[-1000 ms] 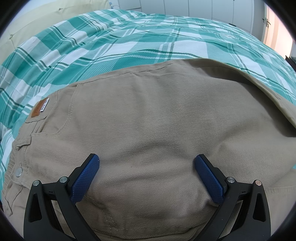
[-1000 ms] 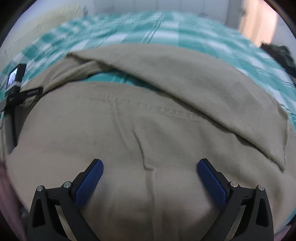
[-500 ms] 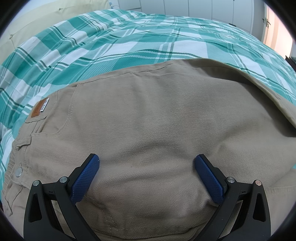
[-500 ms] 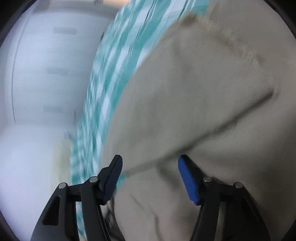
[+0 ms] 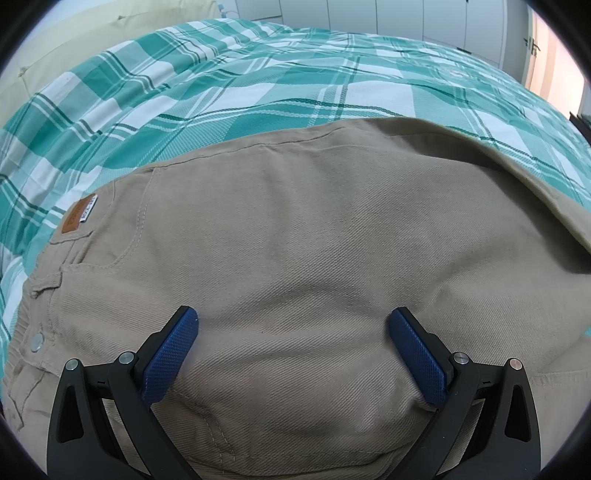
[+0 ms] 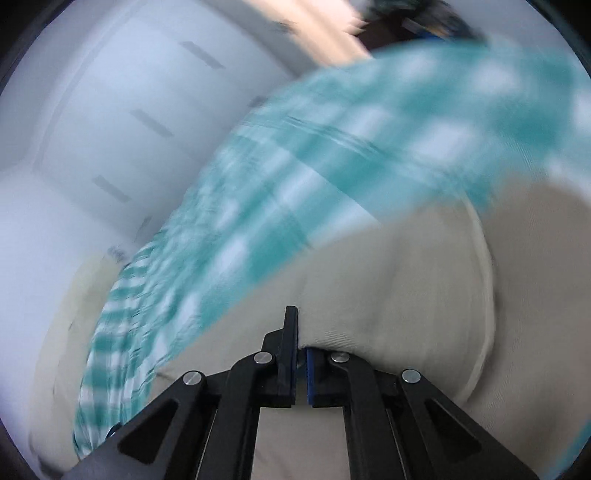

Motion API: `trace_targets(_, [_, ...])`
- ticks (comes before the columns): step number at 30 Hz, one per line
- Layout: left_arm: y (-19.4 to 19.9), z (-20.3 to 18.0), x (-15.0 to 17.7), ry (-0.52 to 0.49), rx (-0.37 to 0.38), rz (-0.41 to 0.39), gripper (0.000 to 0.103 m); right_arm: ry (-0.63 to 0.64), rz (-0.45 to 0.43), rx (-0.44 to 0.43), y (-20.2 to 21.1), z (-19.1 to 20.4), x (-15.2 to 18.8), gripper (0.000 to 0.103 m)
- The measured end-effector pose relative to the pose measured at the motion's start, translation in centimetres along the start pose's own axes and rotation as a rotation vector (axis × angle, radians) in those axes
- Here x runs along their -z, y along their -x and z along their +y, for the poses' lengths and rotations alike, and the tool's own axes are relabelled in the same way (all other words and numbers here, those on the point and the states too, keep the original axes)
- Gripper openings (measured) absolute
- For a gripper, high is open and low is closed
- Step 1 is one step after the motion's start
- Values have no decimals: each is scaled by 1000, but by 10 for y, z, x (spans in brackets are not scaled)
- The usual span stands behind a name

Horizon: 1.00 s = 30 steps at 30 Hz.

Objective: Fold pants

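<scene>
Tan pants (image 5: 295, 229) lie on a bed with a green and white checked cover (image 5: 258, 85). The waistband with a brown leather patch (image 5: 75, 218) and a metal button (image 5: 36, 341) is at the left. One leg is folded across at the upper right. My left gripper (image 5: 291, 332) is open, its blue pads resting on the seat of the pants. In the blurred right wrist view, my right gripper (image 6: 300, 350) is shut on a fold of the tan pants (image 6: 388, 295) near their edge.
White cupboard doors (image 5: 406, 22) stand beyond the bed, and a cream pillow or headboard (image 5: 74, 37) is at the far left. The right wrist view shows white cupboards (image 6: 110, 129) and the checked cover (image 6: 332, 147), strongly blurred.
My right gripper has swung round, tilted and closed from wide open onto the pants fabric. My left gripper and the pants under it have not moved.
</scene>
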<state>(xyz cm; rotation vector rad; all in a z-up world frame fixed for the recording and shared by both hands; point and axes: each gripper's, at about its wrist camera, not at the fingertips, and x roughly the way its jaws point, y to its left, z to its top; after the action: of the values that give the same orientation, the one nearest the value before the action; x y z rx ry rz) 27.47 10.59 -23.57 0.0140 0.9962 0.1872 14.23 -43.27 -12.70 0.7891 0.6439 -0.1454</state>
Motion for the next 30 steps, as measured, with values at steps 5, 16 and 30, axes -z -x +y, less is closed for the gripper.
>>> trace_targets(5, [20, 11, -19, 57, 64, 149, 101, 160, -42, -135, 41, 47, -29, 3])
trace_targets(16, [31, 14, -68, 414, 739, 220, 101, 395, -48, -353, 150, 89, -12, 3])
trace_targets(30, [224, 85, -61, 372, 759, -196, 4, 421, -53, -397, 134, 71, -91, 3])
